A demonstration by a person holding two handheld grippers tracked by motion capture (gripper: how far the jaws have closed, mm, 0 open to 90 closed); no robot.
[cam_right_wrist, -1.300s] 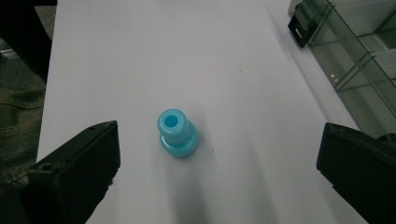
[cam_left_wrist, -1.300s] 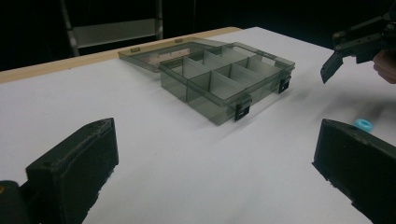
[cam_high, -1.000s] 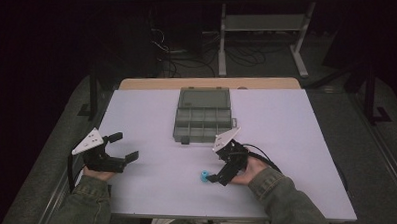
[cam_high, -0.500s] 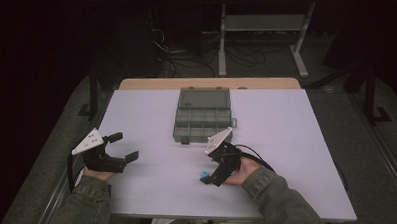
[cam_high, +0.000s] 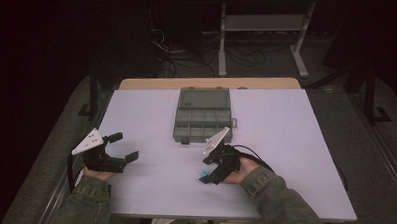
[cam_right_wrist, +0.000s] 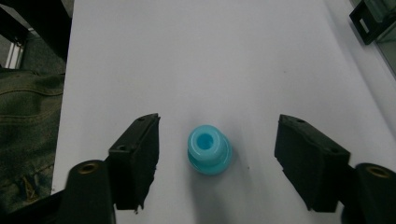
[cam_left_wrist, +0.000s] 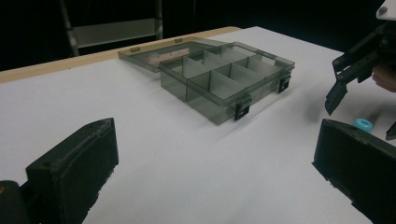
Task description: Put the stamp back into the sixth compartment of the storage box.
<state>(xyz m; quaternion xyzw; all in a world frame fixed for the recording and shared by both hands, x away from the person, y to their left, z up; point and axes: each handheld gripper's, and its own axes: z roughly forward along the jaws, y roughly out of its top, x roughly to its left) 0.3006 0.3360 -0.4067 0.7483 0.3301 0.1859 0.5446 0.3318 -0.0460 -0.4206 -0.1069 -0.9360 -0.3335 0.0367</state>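
A small light-blue spool-shaped piece (cam_right_wrist: 209,148) stands on the white table (cam_right_wrist: 210,56), between the open jaws of my right gripper (cam_right_wrist: 223,157), untouched by either pad. In the high view the piece (cam_high: 203,173) sits at the tip of the right gripper (cam_high: 208,171), near the table's front. A grey see-through organizer box (cam_high: 203,121) with several compartments lies open at mid-table, its lid (cam_high: 205,98) laid flat behind it. My left gripper (cam_high: 125,145) rests open at the front left, holding nothing. In the left gripper view, that gripper (cam_left_wrist: 215,163) faces the box (cam_left_wrist: 224,79).
A wooden strip (cam_high: 207,83) edges the table's far side. Behind it stand a metal frame (cam_high: 262,29) and floor cables (cam_high: 188,51). A denim sleeve (cam_right_wrist: 28,121) lies left of the table's edge in the right gripper view. The box's latch (cam_right_wrist: 369,21) shows at the top right.
My right gripper has slid left over the table until its open jaws straddle the blue piece. The left gripper and the box have stayed put.
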